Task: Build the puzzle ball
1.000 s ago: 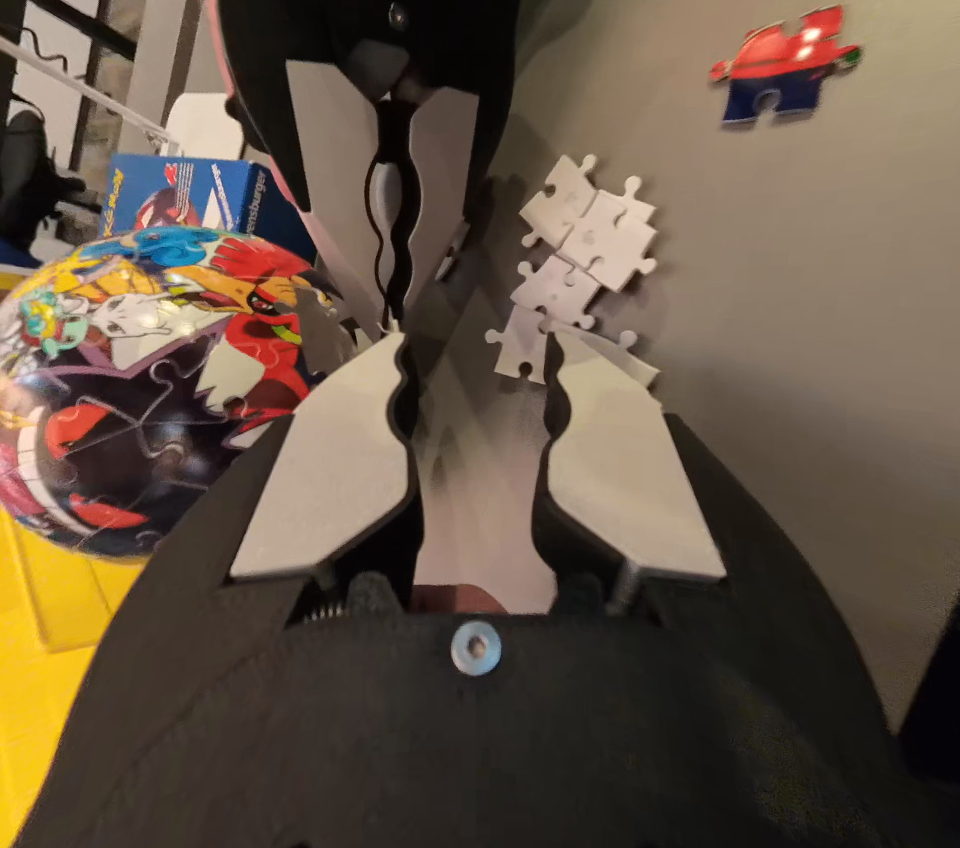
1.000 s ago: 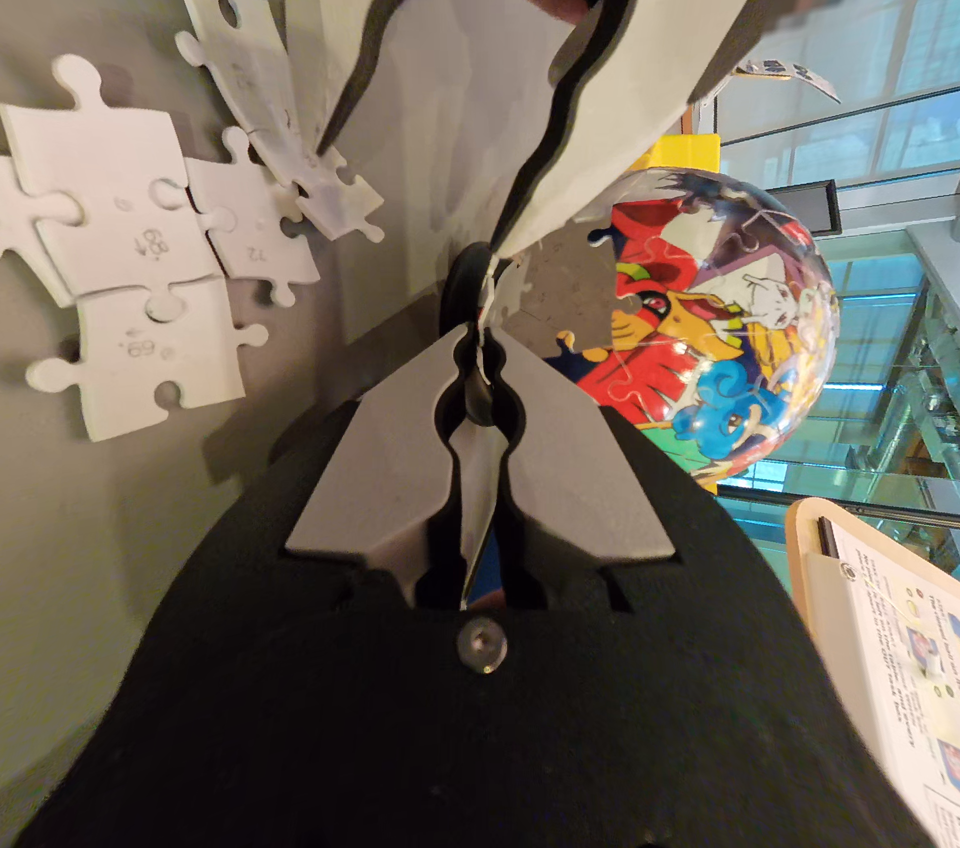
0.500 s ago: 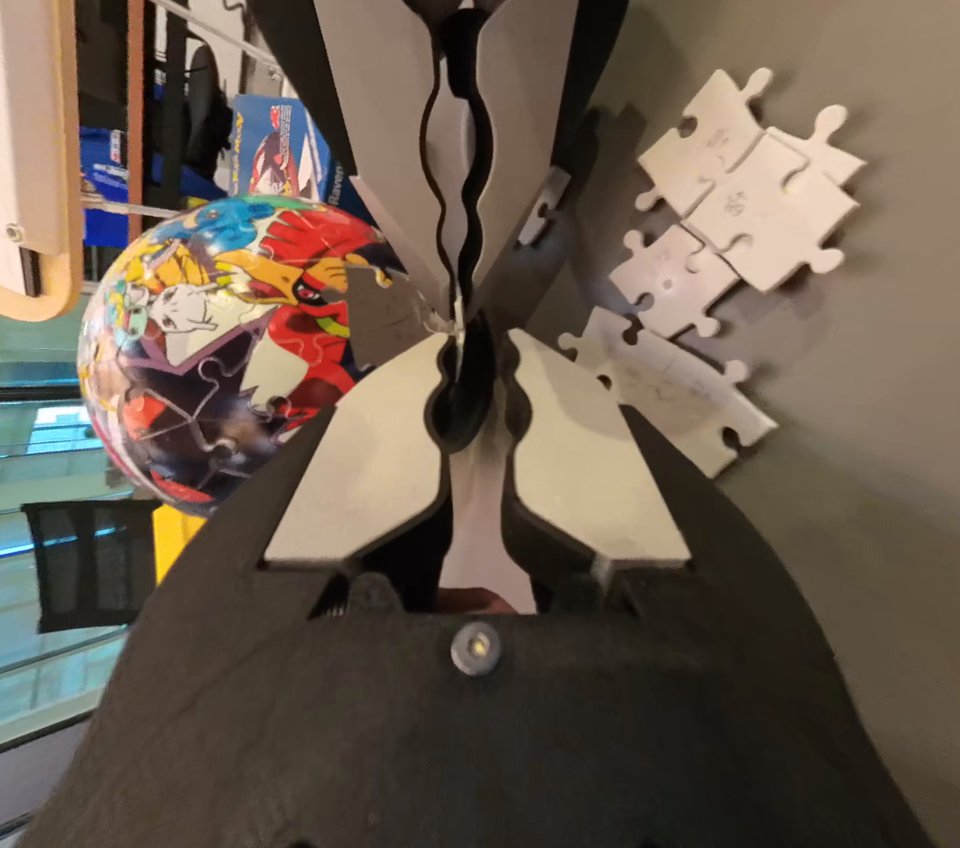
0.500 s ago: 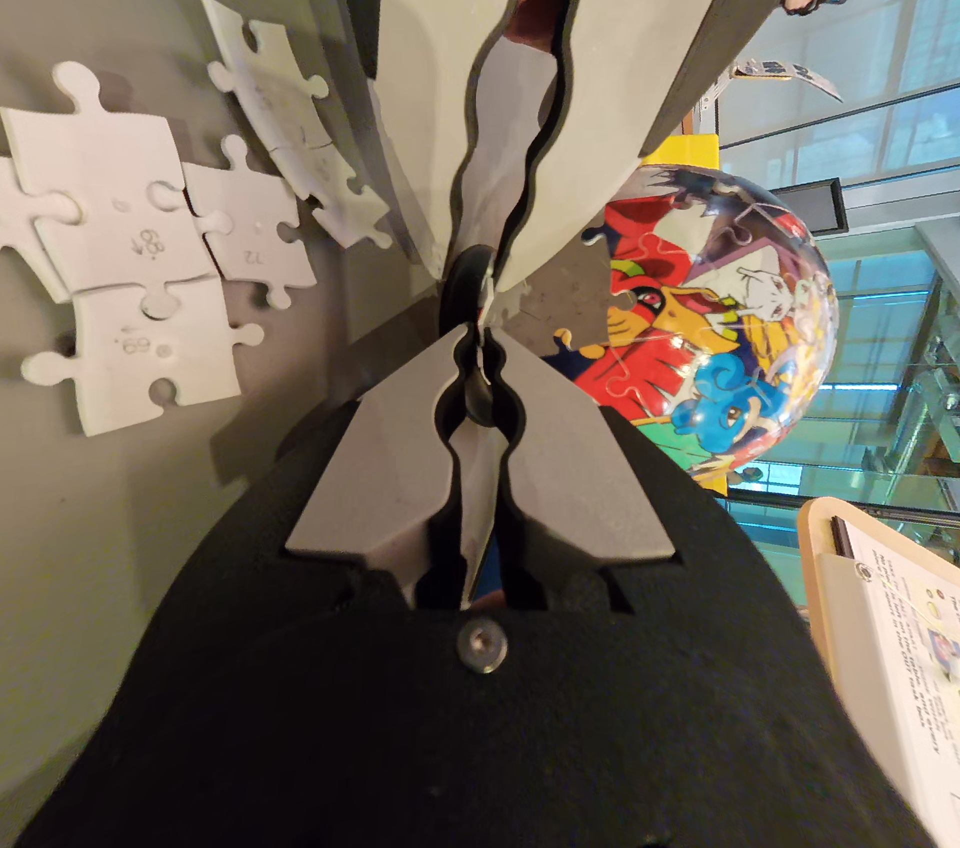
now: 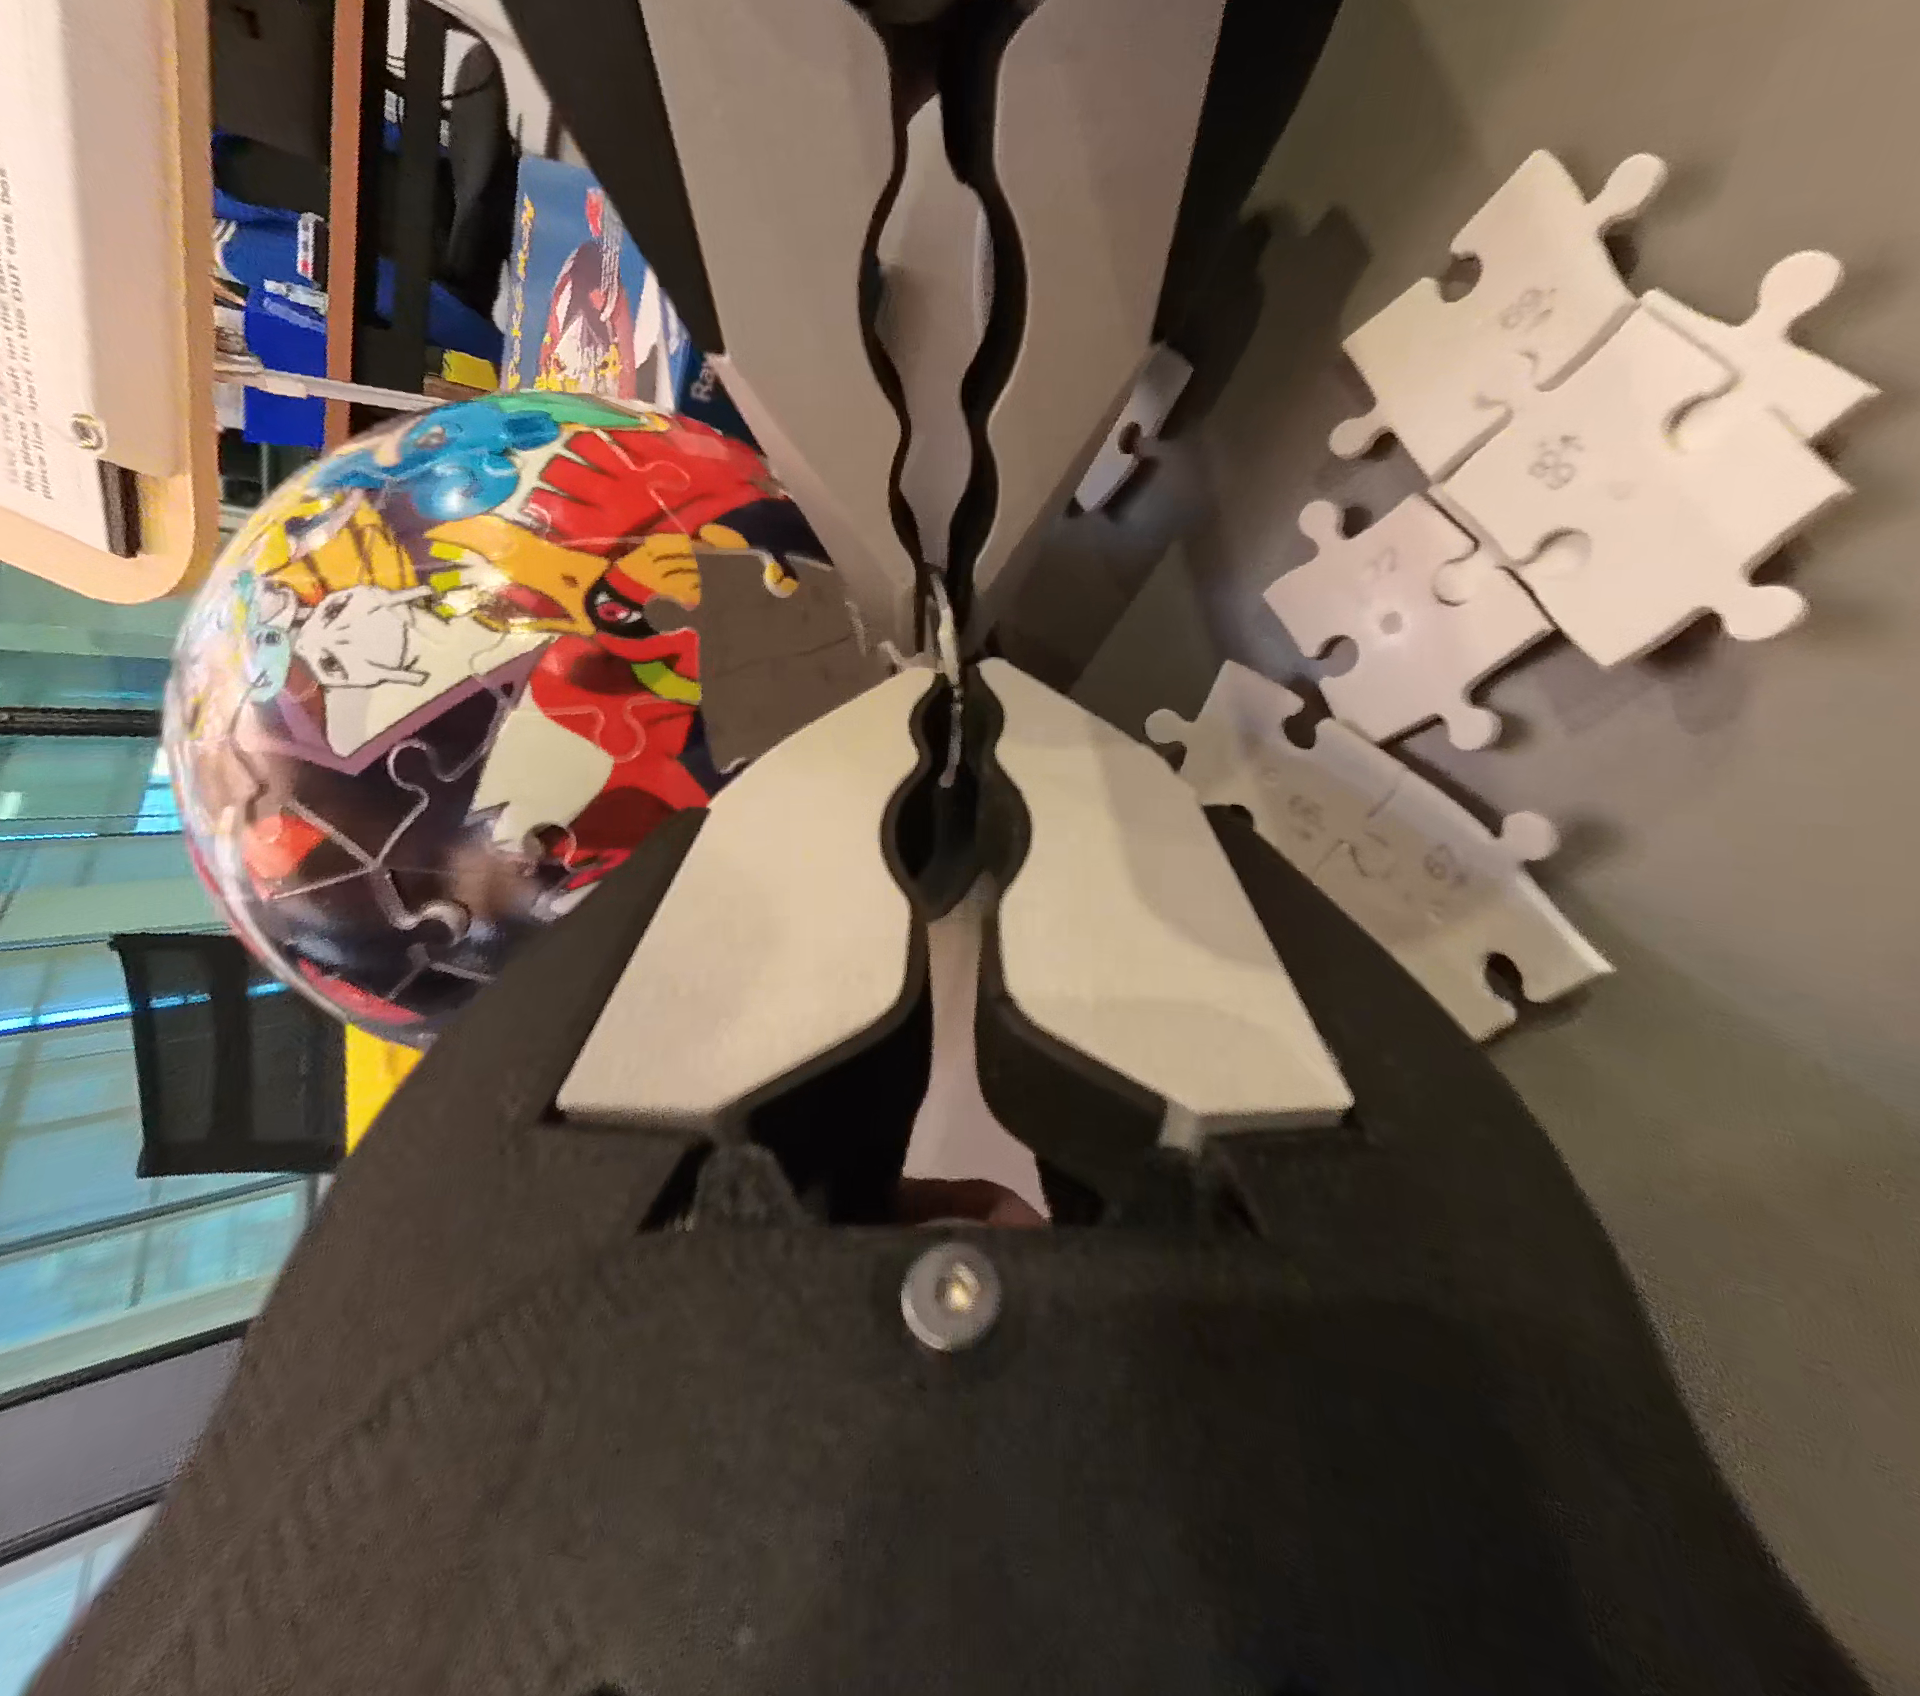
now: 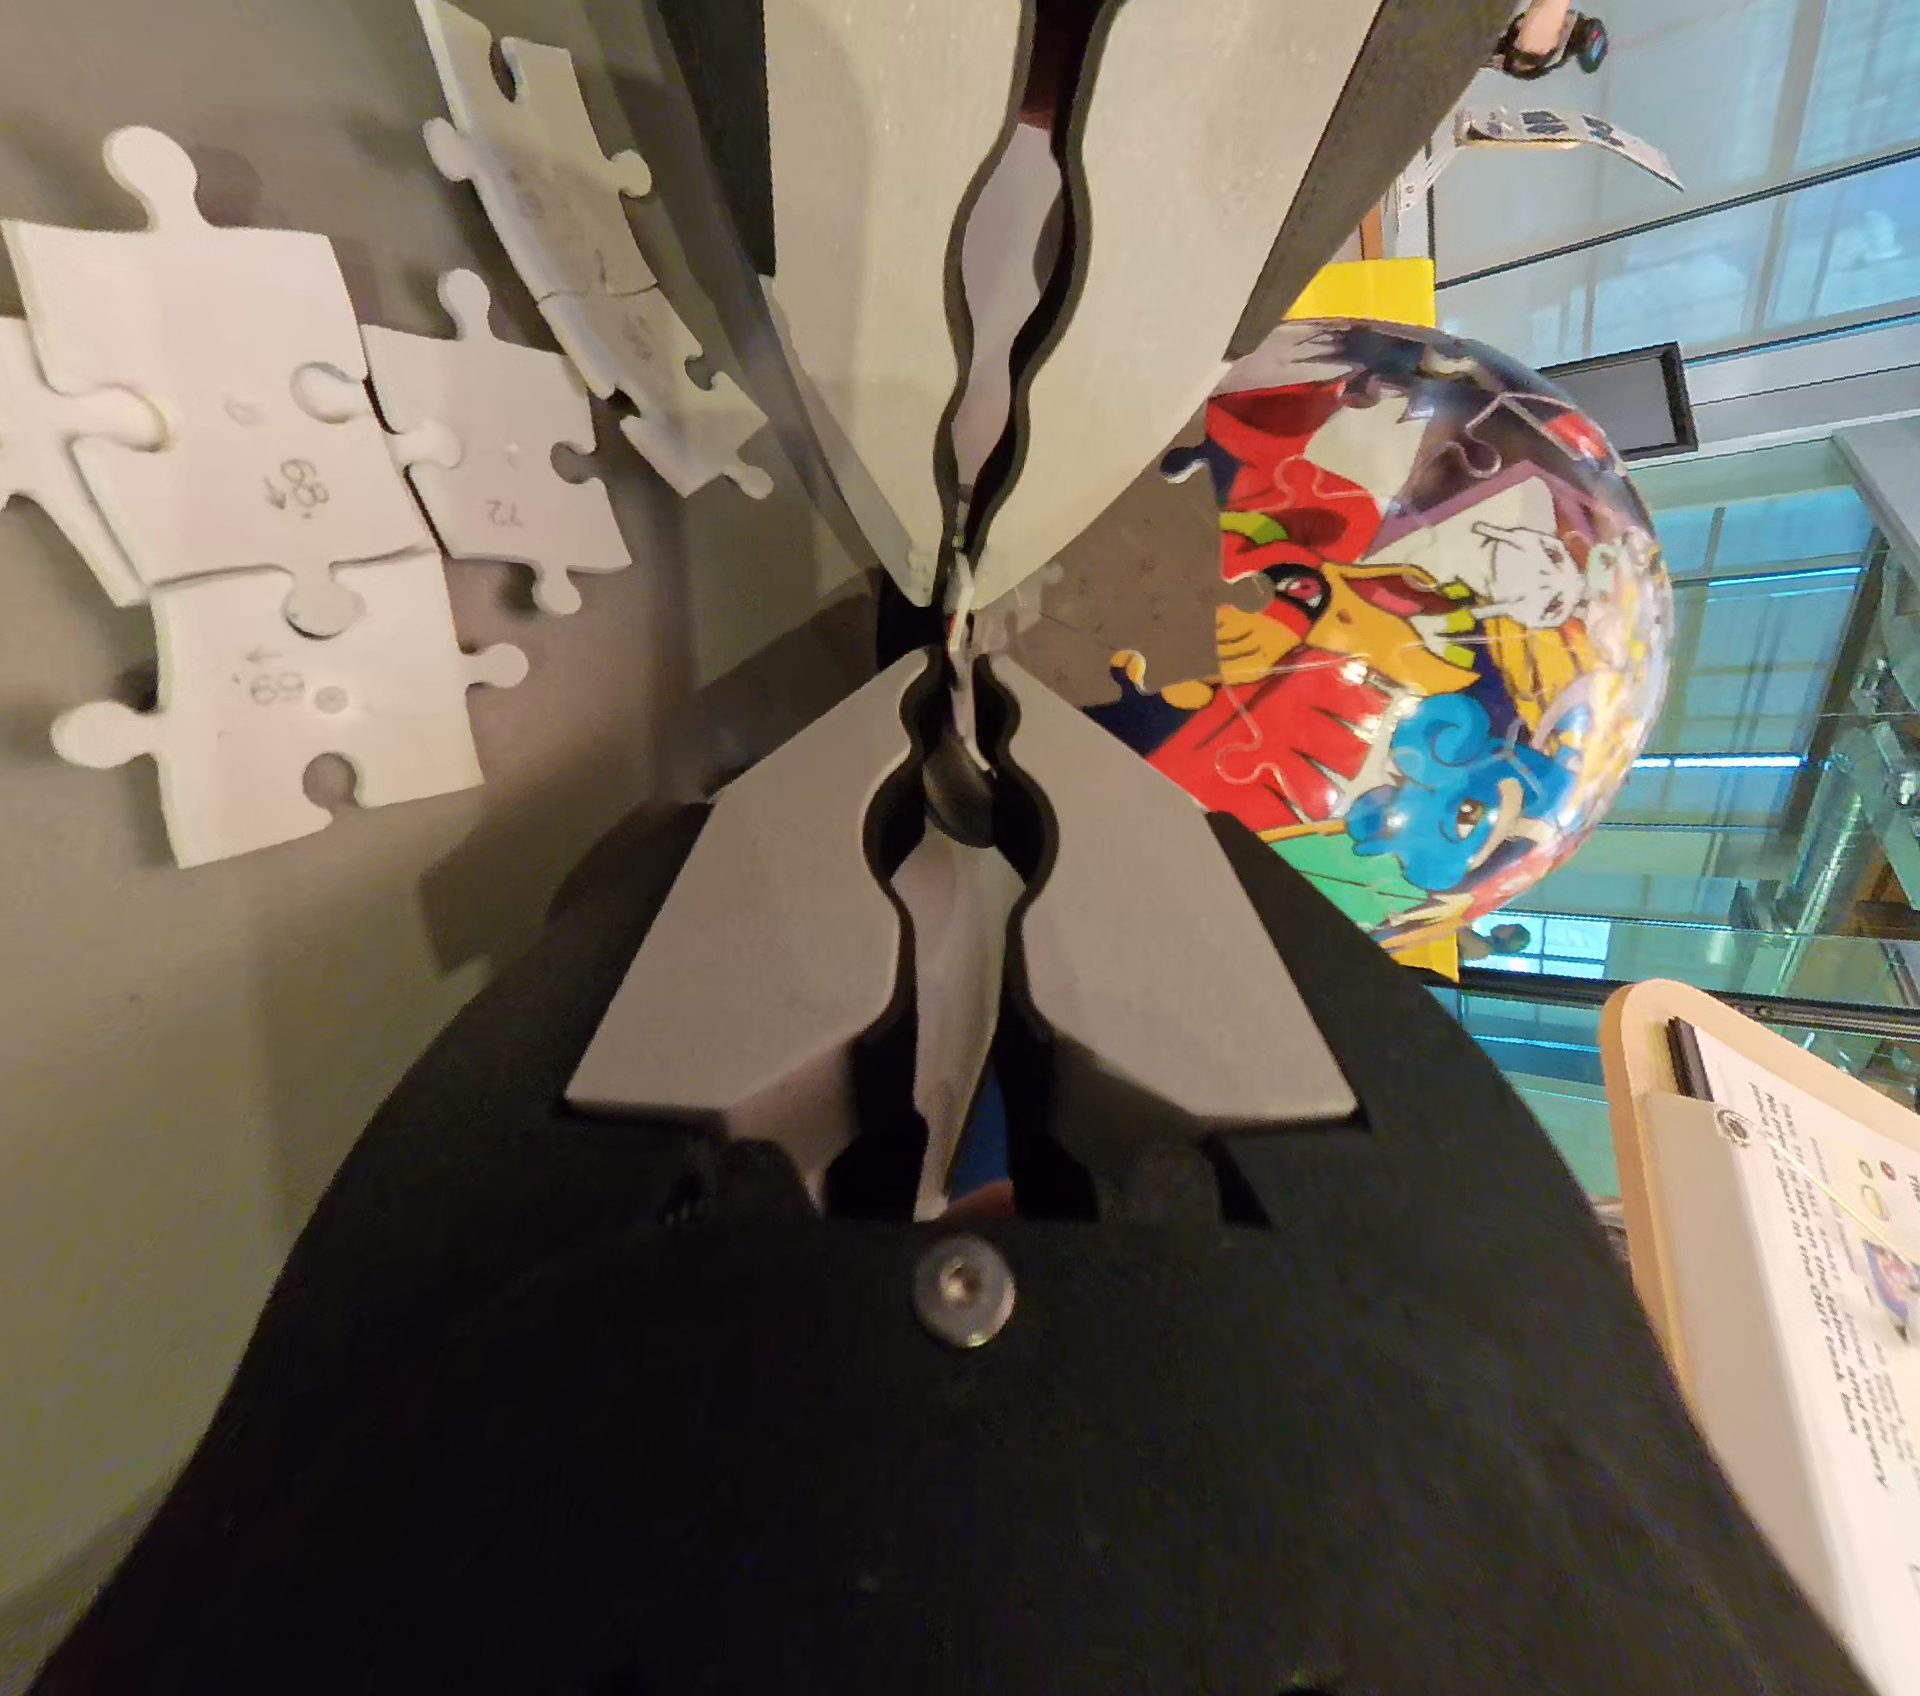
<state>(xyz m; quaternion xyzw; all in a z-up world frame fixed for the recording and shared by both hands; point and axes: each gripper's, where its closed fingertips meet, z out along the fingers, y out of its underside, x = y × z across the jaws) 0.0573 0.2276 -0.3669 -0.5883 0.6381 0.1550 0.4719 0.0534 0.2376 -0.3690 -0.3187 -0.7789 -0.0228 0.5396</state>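
Observation:
The colourful puzzle ball point(image 5: 436, 711) stands on the grey table with an unfilled gap point(image 5: 769, 649) facing the grippers; it also shows in the right wrist view point(image 6: 1455, 638). My two grippers meet tip to tip just beside that gap. My right gripper point(image 6: 951, 659) is shut on a thin puzzle piece point(image 6: 961, 597) seen edge-on. My left gripper point(image 5: 948, 680) is shut on the same puzzle piece point(image 5: 945, 638) from the opposite side. Each view shows the other gripper coming in from the top.
Joined white face-down pieces point(image 5: 1558, 451) and a curved strip of pieces point(image 5: 1382, 857) lie on the table point(image 5: 1714, 1231); both groups also appear in the right wrist view point(image 6: 239, 503) point(image 6: 582, 275). A clipboard point(image 6: 1766, 1283) and a blue box point(image 5: 582, 296) stand behind the ball.
My left gripper has turned, moved up to the right gripper's tips and closed from open onto the piece. The right gripper stays shut on the piece.

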